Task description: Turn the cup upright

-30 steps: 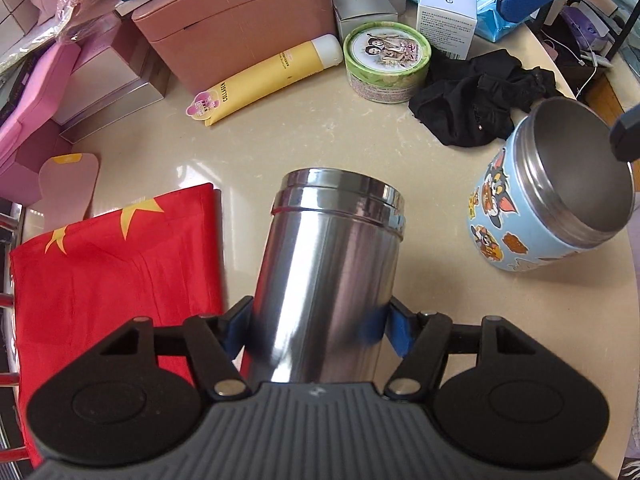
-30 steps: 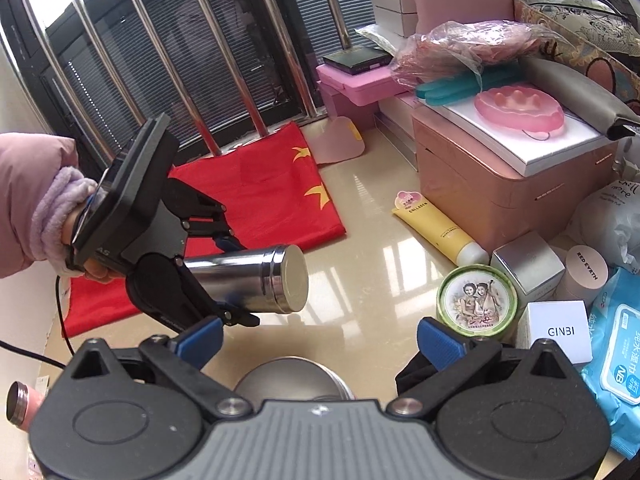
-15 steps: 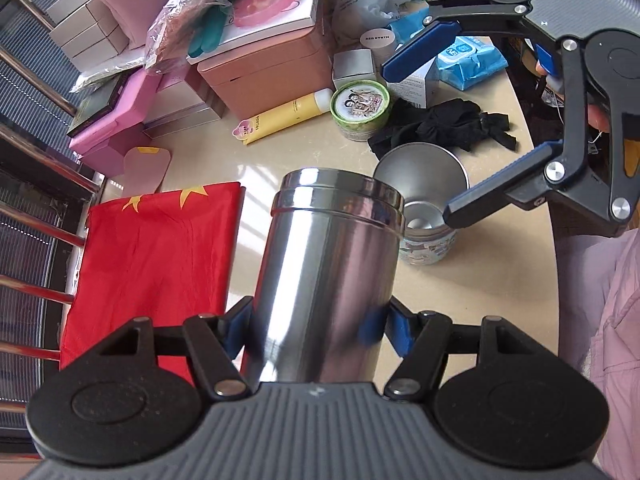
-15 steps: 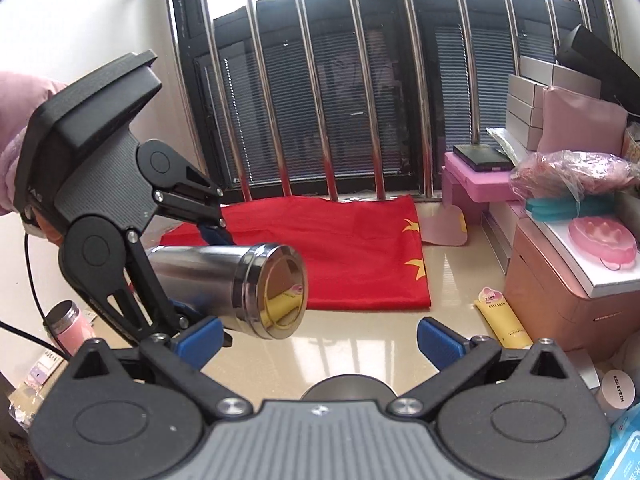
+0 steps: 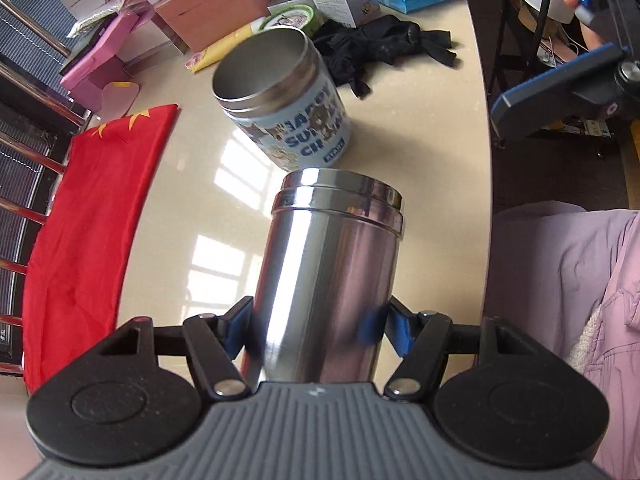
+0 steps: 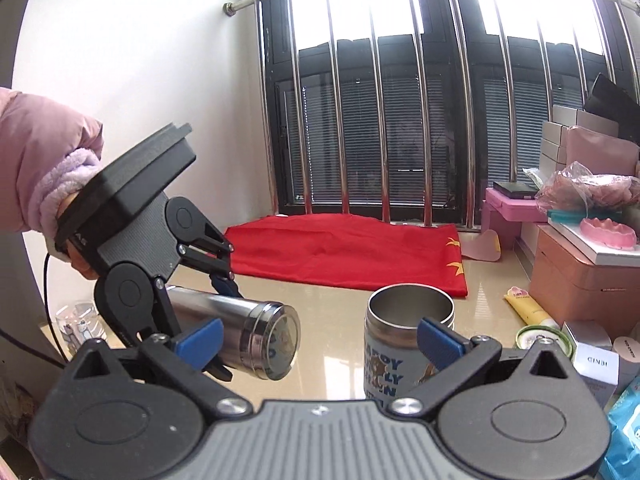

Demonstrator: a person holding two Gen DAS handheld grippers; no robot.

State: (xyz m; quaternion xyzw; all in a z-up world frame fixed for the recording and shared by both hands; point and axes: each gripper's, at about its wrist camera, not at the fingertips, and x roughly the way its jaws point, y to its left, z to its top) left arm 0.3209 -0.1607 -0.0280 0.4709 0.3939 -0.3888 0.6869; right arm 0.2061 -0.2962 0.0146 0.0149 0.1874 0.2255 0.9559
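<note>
The beige surface carries a red flag along its window side, with pink boxes stacked at the far end. A black cloth lies crumpled beyond the blue sticker-covered cup, which stands upright on the surface with its open steel mouth facing up; in the right wrist view the same cup stands just ahead of the right hand-held gripper, whose blue-padded jaws are spread wide and grasp nothing. The left hand-held gripper is clenched on a plain steel cup, pads pressed to both sides of its body. Seen from the right wrist, this steel cup is held above the surface, lying roughly level, its flat end pointing toward the blue cup. A yellow tube and a round green tin lie near the pink boxes
</note>
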